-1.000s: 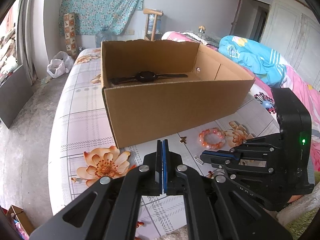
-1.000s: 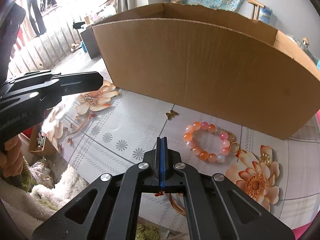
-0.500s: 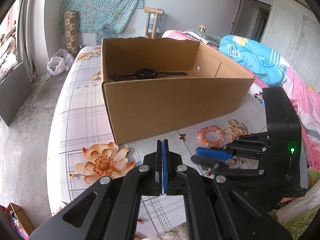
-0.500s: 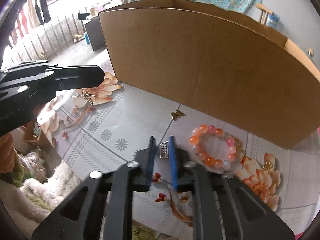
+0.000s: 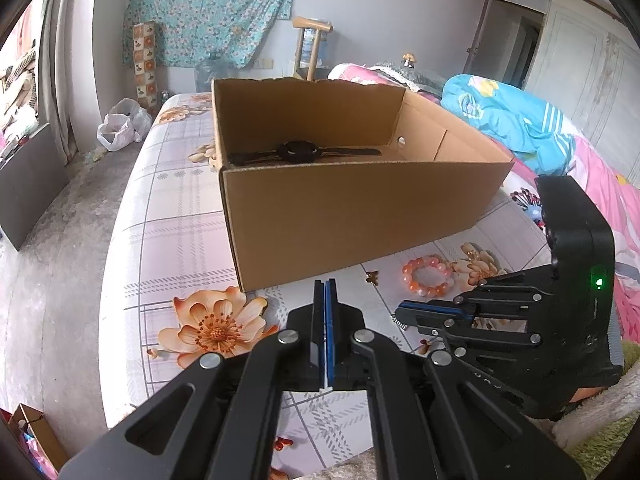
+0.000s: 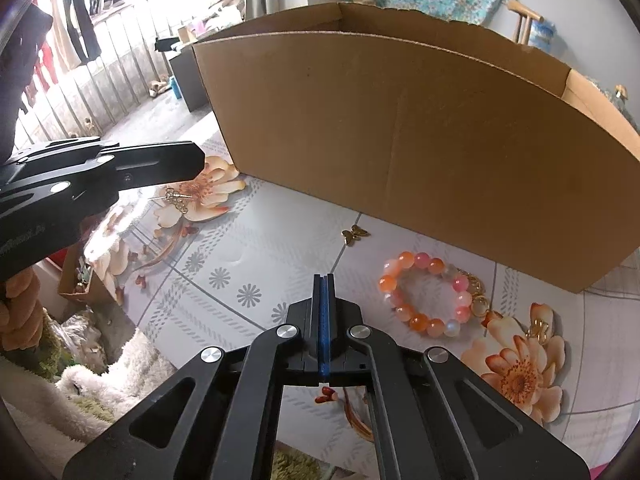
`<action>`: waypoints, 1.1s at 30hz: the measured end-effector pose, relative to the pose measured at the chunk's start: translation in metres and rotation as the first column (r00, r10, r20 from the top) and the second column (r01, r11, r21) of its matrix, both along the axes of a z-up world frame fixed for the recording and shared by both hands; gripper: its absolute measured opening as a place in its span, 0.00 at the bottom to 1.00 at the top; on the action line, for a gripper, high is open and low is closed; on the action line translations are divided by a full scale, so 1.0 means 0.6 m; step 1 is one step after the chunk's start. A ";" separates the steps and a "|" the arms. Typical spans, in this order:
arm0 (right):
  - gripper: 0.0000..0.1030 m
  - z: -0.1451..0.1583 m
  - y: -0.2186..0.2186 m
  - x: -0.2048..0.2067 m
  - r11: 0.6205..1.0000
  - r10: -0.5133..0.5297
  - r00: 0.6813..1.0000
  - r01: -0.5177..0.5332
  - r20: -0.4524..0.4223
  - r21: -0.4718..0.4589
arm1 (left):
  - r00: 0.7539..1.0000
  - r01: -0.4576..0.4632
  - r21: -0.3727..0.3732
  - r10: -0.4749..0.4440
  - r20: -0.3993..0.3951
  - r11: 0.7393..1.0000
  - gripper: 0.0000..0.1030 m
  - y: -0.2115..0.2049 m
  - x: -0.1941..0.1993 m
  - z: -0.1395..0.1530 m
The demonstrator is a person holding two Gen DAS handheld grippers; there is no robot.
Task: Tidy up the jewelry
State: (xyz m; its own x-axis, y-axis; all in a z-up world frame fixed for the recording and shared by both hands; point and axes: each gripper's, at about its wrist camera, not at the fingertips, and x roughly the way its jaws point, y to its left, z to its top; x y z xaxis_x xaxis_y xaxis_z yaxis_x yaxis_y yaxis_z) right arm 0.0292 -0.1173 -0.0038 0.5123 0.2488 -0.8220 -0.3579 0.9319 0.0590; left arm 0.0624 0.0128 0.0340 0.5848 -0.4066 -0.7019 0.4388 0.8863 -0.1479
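Black angular left claw [image 5: 325,286], blue pads, silver screws, right claw [image 6: 324,280] alike, green light

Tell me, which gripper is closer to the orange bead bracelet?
The right gripper. Its shut tips sit just beside the orange bead bracelet, which lies in front of the cardboard box. The left gripper is farther off, over a printed flower.

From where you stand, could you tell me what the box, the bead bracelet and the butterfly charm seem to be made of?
Box: plain corrugated cardboard, matte brown, raw edges. Bead bracelet: glossy orange and pink beads, perhaps glass or stone. Butterfly charm: shiny gold-coloured, likely metal.
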 end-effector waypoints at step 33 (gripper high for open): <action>0.03 0.006 -0.013 0.001 0.996 0.031 0.990 -0.042 -0.138 -0.079 | 1.000 -0.018 -0.026 0.018 -0.010 1.000 0.00 0.011 -0.002 -0.007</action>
